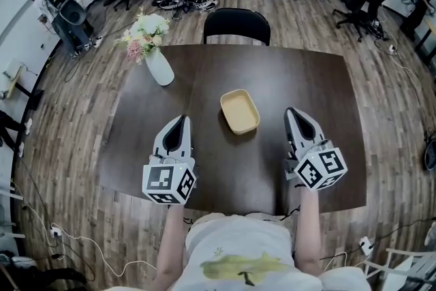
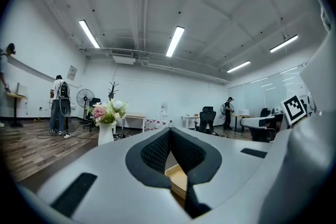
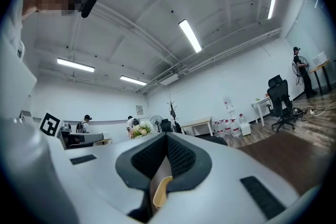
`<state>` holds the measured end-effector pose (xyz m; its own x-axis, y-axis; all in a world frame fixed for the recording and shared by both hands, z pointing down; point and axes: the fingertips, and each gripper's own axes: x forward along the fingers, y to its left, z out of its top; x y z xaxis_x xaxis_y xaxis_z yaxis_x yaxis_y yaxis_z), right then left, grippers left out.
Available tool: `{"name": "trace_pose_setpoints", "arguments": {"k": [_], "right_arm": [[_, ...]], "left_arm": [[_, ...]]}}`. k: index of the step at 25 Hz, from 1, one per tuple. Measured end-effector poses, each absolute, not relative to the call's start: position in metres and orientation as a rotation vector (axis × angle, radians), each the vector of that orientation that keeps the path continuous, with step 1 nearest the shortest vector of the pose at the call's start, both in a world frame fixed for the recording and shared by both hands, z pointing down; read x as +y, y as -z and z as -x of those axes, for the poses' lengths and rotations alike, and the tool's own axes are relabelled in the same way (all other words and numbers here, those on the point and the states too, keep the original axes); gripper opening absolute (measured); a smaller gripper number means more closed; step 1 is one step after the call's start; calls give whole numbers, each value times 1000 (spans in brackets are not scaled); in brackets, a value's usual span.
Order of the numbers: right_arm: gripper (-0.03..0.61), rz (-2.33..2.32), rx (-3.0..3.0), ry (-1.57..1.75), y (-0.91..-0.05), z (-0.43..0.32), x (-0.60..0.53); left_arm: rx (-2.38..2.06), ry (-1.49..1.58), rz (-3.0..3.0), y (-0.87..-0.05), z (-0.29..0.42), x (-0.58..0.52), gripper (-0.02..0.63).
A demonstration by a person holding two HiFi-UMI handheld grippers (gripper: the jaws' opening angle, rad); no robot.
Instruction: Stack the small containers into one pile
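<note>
Hovering over the near edge of a dark table [image 1: 327,78], the left gripper [image 1: 181,120] and right gripper [image 1: 293,112] flank a tan container [image 1: 239,111] that sits alone near the middle of the tabletop, apart from both, as the head view shows. Both sets of jaws are closed tip to tip and carry nothing. No other loose container is in sight, so the pile appears already built, and the sensible finish is to keep both tools level and clear of it and to avoid brushing its rim. A white vase [image 1: 160,68] of flowers stands toward the far left corner, and a black chair [image 1: 236,24] is tucked in behind the table. From the left gripper view, the left gripper [image 2: 170,129] shows its ribbed pads meeting at the point, and the tan container [image 2: 177,178] is glimpsed beyond them through the gap lower down, not gripped. Its near edge shows layered rim lines, which suggests several shallow trays nested together, though the count cannot be made out. From the right gripper view, the right gripper [image 3: 167,135] is likewise closed and empty, with the tan container [image 3: 160,194] showing beyond the pads as a thin, pale-yellow rounded rim. It reads as a low, rounded-corner rectangular tray of smooth plastic, sitting flat and a little askew to the table's edges.
</note>
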<state>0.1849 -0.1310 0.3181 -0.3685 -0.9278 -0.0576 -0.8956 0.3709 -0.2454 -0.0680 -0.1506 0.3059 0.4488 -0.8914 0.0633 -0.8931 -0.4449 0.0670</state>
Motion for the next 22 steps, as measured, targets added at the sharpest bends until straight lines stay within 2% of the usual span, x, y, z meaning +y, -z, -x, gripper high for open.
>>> {"name": "trace_pose_setpoints", "arguments": {"k": [22], "right_arm": [[21, 1729, 2444, 251, -332, -186, -132]], "left_arm": [[-1626, -89, -2572, -318, 79, -154, 25]]}}
